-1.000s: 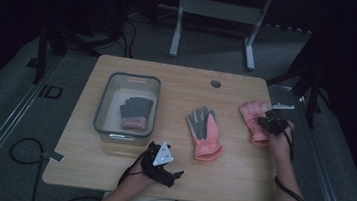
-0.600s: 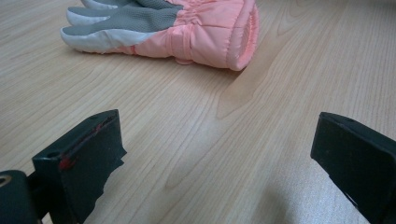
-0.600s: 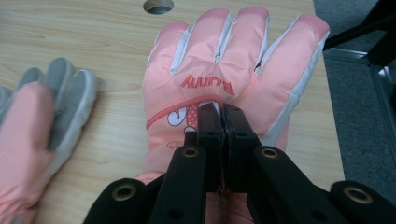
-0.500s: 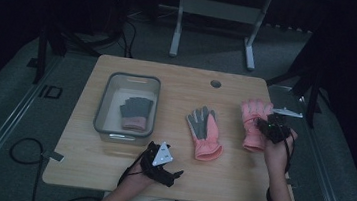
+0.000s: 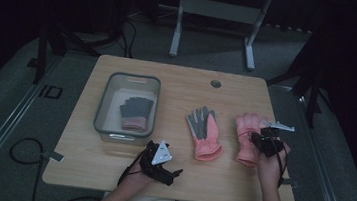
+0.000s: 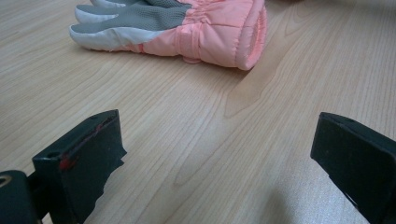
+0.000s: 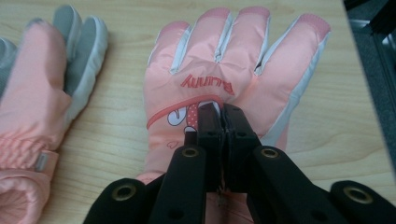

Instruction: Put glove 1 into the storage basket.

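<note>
A pink glove (image 5: 247, 133) lies back up on the right of the wooden table (image 5: 109, 168), its fingers pointing away from me. My right gripper (image 5: 258, 138) is shut on the fabric of its back; in the right gripper view the jaws (image 7: 223, 114) meet on the glove (image 7: 224, 60) just below its printed word. A second pink glove (image 5: 203, 131) with a grey palm lies at the table's middle, palm up, and appears in both gripper views (image 6: 187, 23) (image 7: 37, 93). My left gripper (image 5: 173, 172) rests open near the front edge, its jaws (image 6: 215, 154) wide apart over bare wood.
A grey bin (image 5: 101, 107) stands at the left of the table with a grey and pink glove (image 5: 135, 113) inside. A round cable hole (image 5: 215, 83) sits near the far edge. Dark floor and a metal stand (image 5: 215, 14) lie beyond the table.
My right gripper has come toward the front edge and slightly left, and the right pink glove has slid along with it. The left gripper has stayed put.
</note>
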### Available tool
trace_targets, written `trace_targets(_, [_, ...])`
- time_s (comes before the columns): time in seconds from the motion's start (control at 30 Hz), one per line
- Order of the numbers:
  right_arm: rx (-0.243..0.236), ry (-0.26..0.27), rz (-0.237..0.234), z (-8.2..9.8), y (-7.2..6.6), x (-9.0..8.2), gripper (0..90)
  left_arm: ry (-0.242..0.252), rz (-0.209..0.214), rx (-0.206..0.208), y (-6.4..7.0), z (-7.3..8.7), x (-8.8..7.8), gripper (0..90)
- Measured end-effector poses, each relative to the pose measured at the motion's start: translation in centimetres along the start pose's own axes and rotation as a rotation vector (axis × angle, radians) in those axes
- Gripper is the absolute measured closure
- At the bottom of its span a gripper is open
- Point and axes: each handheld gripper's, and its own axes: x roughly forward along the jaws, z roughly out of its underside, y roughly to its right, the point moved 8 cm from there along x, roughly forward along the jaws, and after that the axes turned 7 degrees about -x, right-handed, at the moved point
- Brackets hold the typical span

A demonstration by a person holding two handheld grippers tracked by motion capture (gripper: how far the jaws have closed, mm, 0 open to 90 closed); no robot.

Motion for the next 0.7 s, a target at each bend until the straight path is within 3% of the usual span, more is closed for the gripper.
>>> trace_targets(0.2, [0.004, -0.038, 0.011, 0.8, -0.1, 2.3, 87.0, -0.001, -0.002, 0.012, 0.0, 0.0, 0.0, 2.0])
trace_targets(0.37, [0.001, -0.037, 0.008, 1.2, -0.1, 3.0, 86.1, -0.001, 0.003, 0.010, 0.1, 0.0, 0.0, 2.0])
trace_targets(0.57, [-0.004, -0.036, -0.008, 1.3, 0.0, 2.9, 83.4, -0.002, 0.006, 0.006, 0.1, 0.0, 0.0, 2.0])
trace_targets(0.7, [-0.039, -0.025, -0.047, 0.7, 0.0, 1.4, 77.8, -0.003, 0.008, 0.008, 0.1, 0.0, 0.0, 2.0])
